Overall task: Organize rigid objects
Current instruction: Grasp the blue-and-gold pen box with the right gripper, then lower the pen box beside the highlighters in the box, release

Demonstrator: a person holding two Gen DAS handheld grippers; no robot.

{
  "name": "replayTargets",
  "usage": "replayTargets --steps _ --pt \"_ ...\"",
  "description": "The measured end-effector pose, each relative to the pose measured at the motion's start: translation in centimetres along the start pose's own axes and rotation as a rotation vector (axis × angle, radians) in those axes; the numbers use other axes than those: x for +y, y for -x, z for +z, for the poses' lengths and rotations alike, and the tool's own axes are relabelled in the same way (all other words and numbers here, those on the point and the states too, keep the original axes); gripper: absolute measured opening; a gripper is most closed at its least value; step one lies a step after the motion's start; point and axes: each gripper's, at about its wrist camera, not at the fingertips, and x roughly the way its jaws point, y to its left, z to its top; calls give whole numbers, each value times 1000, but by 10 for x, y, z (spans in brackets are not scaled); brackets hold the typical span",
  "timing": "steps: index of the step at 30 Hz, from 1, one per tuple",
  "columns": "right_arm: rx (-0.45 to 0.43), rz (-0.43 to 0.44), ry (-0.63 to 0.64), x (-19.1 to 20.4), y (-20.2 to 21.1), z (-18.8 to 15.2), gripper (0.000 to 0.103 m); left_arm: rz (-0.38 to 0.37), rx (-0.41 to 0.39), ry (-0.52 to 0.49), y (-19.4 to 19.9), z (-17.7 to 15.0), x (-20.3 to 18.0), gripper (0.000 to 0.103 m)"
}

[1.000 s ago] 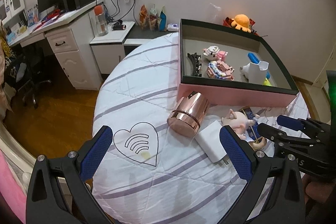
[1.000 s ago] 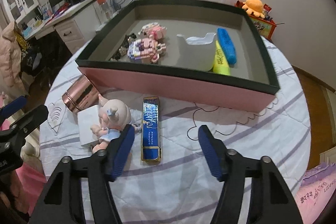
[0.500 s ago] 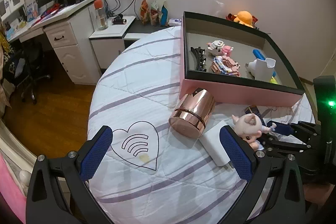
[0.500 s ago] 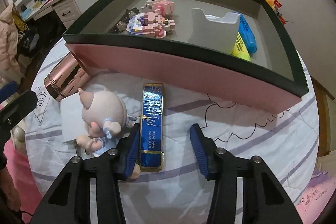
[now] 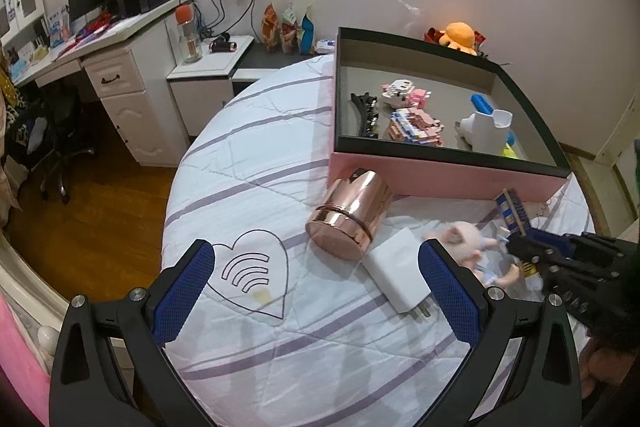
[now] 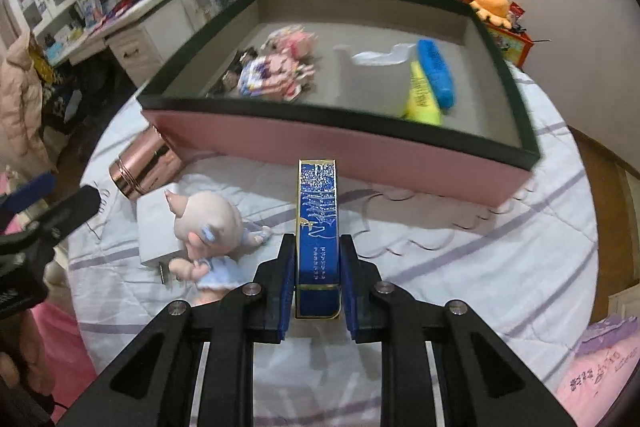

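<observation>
Hovering spread and empty over the bed (image 5: 280, 347), the left gripper (image 5: 316, 291) faces the copper tin (image 5: 348, 213) and charger (image 5: 396, 273); the box (image 5: 440, 177) lies beyond. In the right view, the right gripper (image 6: 318, 277), spread a second ago, now pinches the blue case (image 6: 318, 223), which has lifted toward the box (image 6: 340, 143), likely next.

Quilted table (image 5: 280, 155) — tray (image 5: 440, 183), canister (image 5: 352, 215), charger (image 5: 400, 269), doll (image 5: 468, 239).
</observation>
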Motion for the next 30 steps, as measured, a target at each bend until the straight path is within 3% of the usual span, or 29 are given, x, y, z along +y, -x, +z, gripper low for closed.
replayTargets --steps 10,19,25,30 --pt "-77 2 -54 -26 39 -6 20 -3 -29 -22 10 8 -14 103" --pt "-161 -36 -56 -45 52 43 20 27 -96 -38 9 52 -16 103" --pt "-164 -68 -70 -64 27 87 20 29 -97 -43 -10 75 -17 103" --pt "-117 -91 -93 -81 -12 110 20 16 -75 -36 -31 85 -16 103"
